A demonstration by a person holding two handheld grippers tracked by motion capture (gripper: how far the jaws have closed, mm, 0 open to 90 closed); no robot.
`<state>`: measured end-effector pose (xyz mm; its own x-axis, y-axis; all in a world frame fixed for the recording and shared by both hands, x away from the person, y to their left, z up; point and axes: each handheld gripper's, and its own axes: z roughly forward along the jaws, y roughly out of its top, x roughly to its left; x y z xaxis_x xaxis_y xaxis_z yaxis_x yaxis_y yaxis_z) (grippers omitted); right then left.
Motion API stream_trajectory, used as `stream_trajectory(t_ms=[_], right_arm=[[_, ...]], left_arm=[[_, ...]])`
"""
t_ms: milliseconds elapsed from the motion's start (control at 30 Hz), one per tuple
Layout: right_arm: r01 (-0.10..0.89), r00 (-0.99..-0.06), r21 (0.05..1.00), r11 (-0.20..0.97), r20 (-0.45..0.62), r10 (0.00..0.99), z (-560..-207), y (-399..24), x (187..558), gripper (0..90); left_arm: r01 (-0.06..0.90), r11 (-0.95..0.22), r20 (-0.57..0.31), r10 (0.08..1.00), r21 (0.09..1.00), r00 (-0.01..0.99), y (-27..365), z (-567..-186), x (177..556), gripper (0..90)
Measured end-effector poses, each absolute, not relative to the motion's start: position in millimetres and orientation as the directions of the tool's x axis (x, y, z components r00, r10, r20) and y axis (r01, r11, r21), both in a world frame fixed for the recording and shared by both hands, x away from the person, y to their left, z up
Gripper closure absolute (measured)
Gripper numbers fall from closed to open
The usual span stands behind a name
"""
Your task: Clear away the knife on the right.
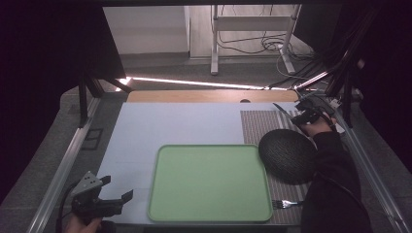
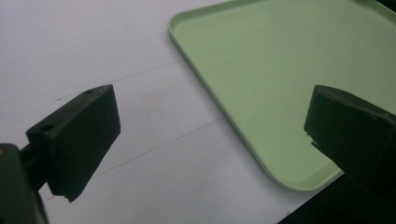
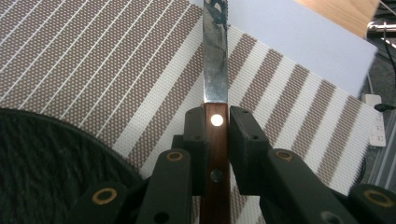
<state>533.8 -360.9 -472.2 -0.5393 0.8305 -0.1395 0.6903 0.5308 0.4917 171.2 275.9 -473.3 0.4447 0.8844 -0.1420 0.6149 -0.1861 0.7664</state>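
On my feed the right gripper (image 1: pixel 302 115) sits at the far right of the table (image 1: pixel 184 124), over the striped placemat (image 1: pixel 257 124), w/ the person's hand (image 1: pixel 318 127) and dark sleeve behind it. It's clamped on a knife (image 1: pixel 284 110): in the right gripper view both jaws press the brown riveted wooden handle (image 3: pixel 215 154) from either side, and the steel blade (image 3: pixel 215 56) runs straight out ahead over the mat's brown-and-white stripes, tip toward the pale blue table cover. Blade looks lifted off the mat, but I can't tell for sure. Just beside the gripper, nearer the person, a dark round woven mat (image 1: pixel 287 155) lies on the placemat; its edge shows bottom left in the right gripper view (image 3: pixel 51 163). A fork (image 1: pixel 286 203) lies on the placemat near the front edge, just right of the green tray (image 1: pixel 209 182), tines toward the tray. Tray's centre-front on the blue cover. Left gripper (image 1: pixel 120 193) hangs at front left, just off the tray's left side, jaws spread wide apart w/ nothing between them; in the left gripper view they frame bare cover and the tray's rounded corner (image 2: pixel 299 179).
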Motion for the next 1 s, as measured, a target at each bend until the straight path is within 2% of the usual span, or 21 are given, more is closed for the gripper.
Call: stream_trajectory(t_ms=[533,1000], right_arm=[[0.708,-0.524,0.518,0.480,-0.072,0.849,-458,-353,505,77.7],[0.679,-0.578,0.546,0.491,-0.015,0.816,-452,-317,478,77.7]], left_arm=[[0.617,-0.184,-0.145,0.885,0.765,0.443,276,-473,172,3.5],[0.616,-0.186,-0.142,0.885,0.766,0.444,276,-473,172,3.5]])
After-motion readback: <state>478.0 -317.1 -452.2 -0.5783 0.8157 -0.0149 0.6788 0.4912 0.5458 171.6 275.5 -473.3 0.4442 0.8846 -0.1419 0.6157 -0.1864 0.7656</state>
